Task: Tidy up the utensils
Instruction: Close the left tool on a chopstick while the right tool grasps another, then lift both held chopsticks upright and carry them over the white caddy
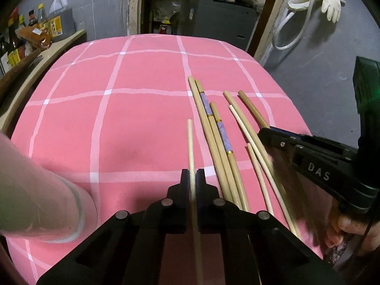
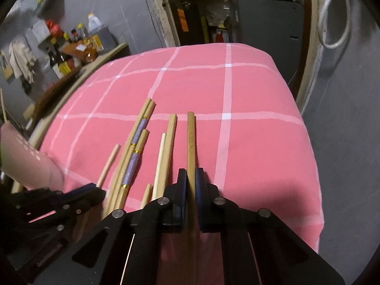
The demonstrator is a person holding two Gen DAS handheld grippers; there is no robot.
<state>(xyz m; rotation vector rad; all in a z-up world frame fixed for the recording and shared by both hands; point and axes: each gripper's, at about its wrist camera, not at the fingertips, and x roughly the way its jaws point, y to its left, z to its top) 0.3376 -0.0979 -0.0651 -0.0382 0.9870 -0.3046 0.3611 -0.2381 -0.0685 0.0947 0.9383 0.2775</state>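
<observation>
Both pairs of fingers were closed on chopsticks: the left gripper [image 1: 192,174] pinched one thin pale stick [image 1: 190,147], and the right gripper [image 2: 189,174] pinched a darker bamboo stick [image 2: 190,140] that had a small engraved mark, too small to read.

Everything lay on the pink cloth [image 1: 118,118] with white checks. On this cloth, between the two held sticks, rested the loose pile [image 1: 223,142]: two sticks with purple bands and gold rings, and some plain ones, fanned out and partly crossing. A pale sleeve [image 1: 42,190] lay over the near left side of the cloth.

The risk, as I judge it, was in the grip. Each stick was held near one end, so the long free part could swing or slip if the jaws loosened. The right gripper stood close beside the pile, and a sideways move could push the loose sticks out of line or roll them toward the edge of the cloth.

On the side of the right gripper the letters "DAS" [image 1: 318,172] could be read. Bottles [image 1: 57,21] beyond the far left corner of the cloth had yellow labels, not legible.
</observation>
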